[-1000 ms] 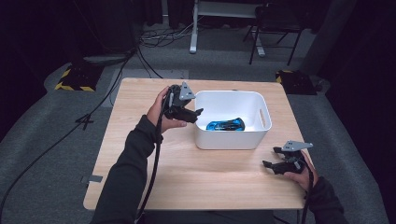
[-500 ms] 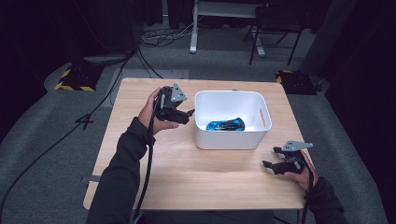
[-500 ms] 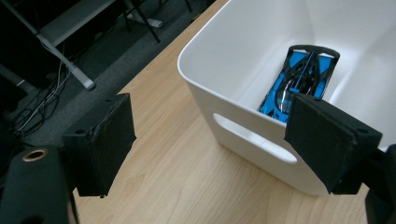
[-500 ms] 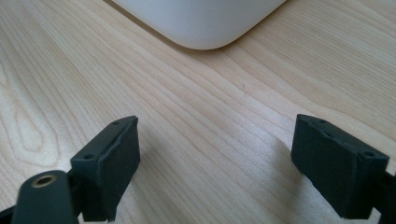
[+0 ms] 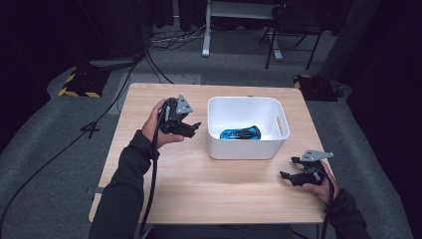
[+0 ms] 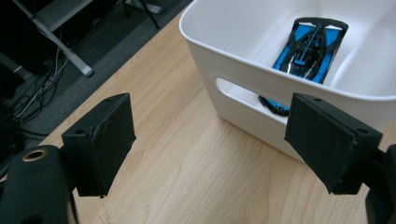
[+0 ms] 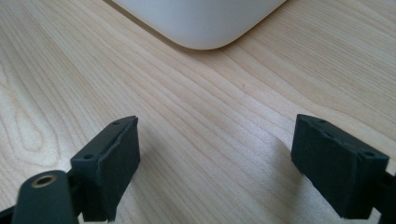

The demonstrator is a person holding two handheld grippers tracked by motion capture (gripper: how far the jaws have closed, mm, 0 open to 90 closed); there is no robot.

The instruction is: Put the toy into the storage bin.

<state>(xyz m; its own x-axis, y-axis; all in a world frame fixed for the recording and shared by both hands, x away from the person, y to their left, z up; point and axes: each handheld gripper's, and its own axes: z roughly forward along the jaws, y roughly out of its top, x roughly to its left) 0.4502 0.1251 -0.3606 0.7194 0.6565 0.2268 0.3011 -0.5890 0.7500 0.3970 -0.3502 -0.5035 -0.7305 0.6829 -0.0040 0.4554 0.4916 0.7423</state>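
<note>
Wooden table (image 5: 199,189), dark room behind. Near edge: right gripper (image 5: 294,172) resting low, jaws wide, empty. Farther: left gripper (image 5: 191,125) raised beside bin (image 5: 217,144), jaws apart, empty, aimed right at blue car (image 5: 241,133) lying lengthwise inside; nearer hand.

Bright overhead light on table (image 5: 219,184), dark surroundings, soft shadows, slight blur

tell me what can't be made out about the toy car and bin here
- Toy car: its near end is hidden behind the wall of the white bin in the left gripper view.
- Toy car in the high view: too small for detail.
- Bin in the right gripper view: cut off by the top edge, leaving one corner.
</note>
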